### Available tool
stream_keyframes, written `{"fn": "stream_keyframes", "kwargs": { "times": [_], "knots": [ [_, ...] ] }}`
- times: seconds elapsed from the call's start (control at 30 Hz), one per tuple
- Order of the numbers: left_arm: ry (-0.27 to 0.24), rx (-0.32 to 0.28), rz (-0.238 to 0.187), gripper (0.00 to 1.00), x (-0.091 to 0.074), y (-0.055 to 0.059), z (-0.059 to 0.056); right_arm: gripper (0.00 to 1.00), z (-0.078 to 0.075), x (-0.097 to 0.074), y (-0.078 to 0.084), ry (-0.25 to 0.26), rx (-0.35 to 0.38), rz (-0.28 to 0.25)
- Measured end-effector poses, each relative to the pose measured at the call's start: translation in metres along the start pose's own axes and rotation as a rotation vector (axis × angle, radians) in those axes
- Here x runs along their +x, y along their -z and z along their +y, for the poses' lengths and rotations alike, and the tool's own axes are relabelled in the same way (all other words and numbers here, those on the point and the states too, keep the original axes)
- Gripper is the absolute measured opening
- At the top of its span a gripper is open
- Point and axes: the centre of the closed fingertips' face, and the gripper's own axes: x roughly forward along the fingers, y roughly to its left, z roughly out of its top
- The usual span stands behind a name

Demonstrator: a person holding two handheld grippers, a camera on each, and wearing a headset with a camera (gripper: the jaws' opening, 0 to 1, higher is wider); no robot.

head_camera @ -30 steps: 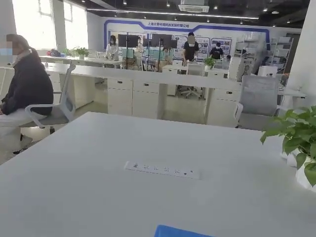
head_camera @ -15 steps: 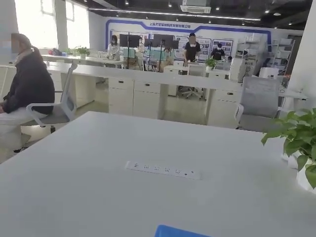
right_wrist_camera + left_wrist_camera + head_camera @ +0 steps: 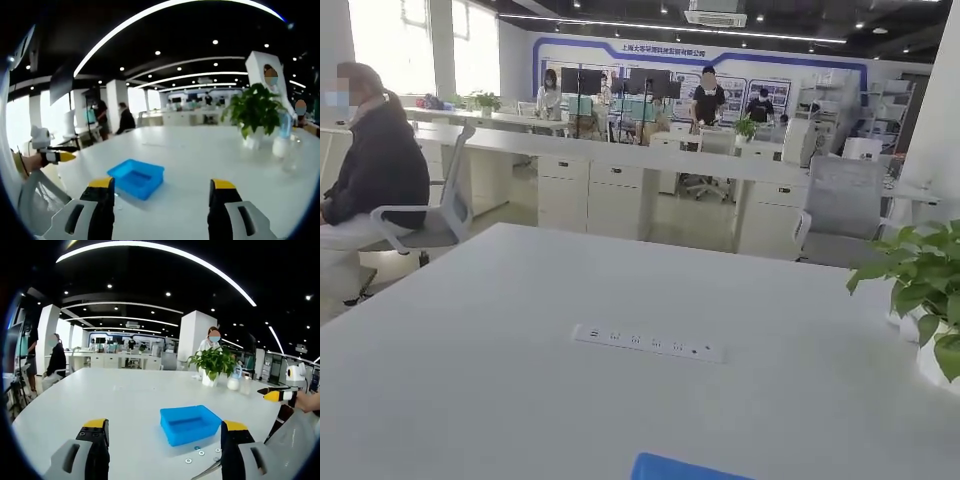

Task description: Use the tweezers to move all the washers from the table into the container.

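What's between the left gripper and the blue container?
Left gripper view: a few small washers lie on the table between the left gripper and the blue container.

**Three cameras, one tabletop**

The head view sits high and looks far across the white tabletop (image 3: pixel 520 330) into the office. The blue container (image 3: pixel 695 468) just peeks in at its bottom edge. The left gripper view rides low on the left hand-held gripper (image 3: pixel 164 425), close to the container. The right gripper view rides low on the right hand-held gripper (image 3: pixel 162 183). All three share the container and the plant (image 3: pixel 920 280).

Open-plan office: rows of white desks (image 3: pixel 620 160), swivel chairs (image 3: pixel 430 215), potted plants (image 3: pixel 920 280)
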Motion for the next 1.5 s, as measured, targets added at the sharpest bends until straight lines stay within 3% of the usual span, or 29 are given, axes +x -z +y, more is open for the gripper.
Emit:
{"fn": "stream_keyframes", "kwargs": {
  "times": [0.07, 0.17, 0.23, 0.3, 0.4, 0.43, 0.47, 0.5, 0.53, 0.57, 0.63, 0.7, 0.77, 0.83, 0.93, 1.0, 1.17, 1.33, 1.5],
  "knots": [
    [0.005, 0.005, -0.002, 0.93, -0.001, -0.001, -0.001, 0.76, 0.002, 0.000, 0.001, 0.001, -0.046, 0.019],
    [0.032, 0.007, 0.011, 0.88, -0.002, -0.001, -0.005, 0.79, 0.005, 0.001, 0.009, -0.011, -0.085, 0.093],
    [0.090, 0.015, 0.081, 0.83, -0.002, 0.010, -0.012, 0.77, 0.009, -0.001, 0.017, -0.048, -0.115, 0.172],
    [0.175, -0.001, 0.173, 0.78, -0.002, 0.026, -0.023, 0.72, 0.016, 0.002, 0.018, -0.077, -0.188, 0.217],
    [0.314, 0.043, 0.283, 0.58, -0.005, 0.048, -0.039, 0.61, 0.035, 0.010, 0.015, -0.185, -0.255, 0.243],
    [0.342, 0.021, 0.298, 0.51, -0.005, 0.052, -0.043, 0.54, 0.042, 0.013, 0.016, -0.225, -0.271, 0.259],
    [0.407, -0.012, 0.327, 0.49, -0.007, 0.058, -0.053, 0.49, 0.054, 0.019, 0.016, -0.283, -0.309, 0.269],
    [0.443, -0.023, 0.359, 0.44, -0.009, 0.062, -0.057, 0.40, 0.058, 0.022, 0.017, -0.297, -0.329, 0.277],
    [0.474, -0.002, 0.408, 0.41, -0.010, 0.070, -0.059, 0.33, 0.068, 0.027, 0.019, -0.338, -0.372, 0.291],
    [0.488, 0.030, 0.422, 0.39, -0.009, 0.074, -0.060, 0.26, 0.075, 0.030, 0.021, -0.364, -0.395, 0.294],
    [0.538, 0.090, 0.492, 0.35, -0.012, 0.085, -0.064, 0.17, 0.091, 0.037, 0.029, -0.418, -0.418, 0.325],
    [0.548, 0.177, 0.528, 0.31, -0.010, 0.091, -0.061, 0.16, 0.107, 0.043, 0.037, -0.472, -0.410, 0.346],
    [0.579, 0.219, 0.573, 0.28, -0.009, 0.099, -0.061, 0.17, 0.120, 0.048, 0.048, -0.519, -0.388, 0.383],
    [0.618, 0.231, 0.635, 0.26, -0.012, 0.110, -0.062, 0.17, 0.128, 0.051, 0.059, -0.556, -0.410, 0.427],
    [0.631, 0.304, 0.684, 0.24, -0.009, 0.122, -0.058, 0.14, 0.137, 0.057, 0.074, -0.590, -0.488, 0.480],
    [0.638, 0.361, 0.710, 0.21, -0.006, 0.129, -0.056, 0.14, 0.143, 0.060, 0.083, -0.613, -0.502, 0.519],
    [0.680, 0.415, 0.744, 0.14, 0.000, 0.142, -0.060, 0.14, 0.150, 0.067, 0.103, -0.626, -0.535, 0.596],
    [0.694, 0.521, 0.793, 0.11, 0.005, 0.155, -0.058, 0.13, 0.151, 0.069, 0.109, -0.637, -0.529, 0.621],
    [0.719, 0.566, 0.790, 0.06, 0.009, 0.155, -0.063, 0.13, 0.150, 0.070, 0.110, -0.627, -0.517, 0.624]
  ]
}}
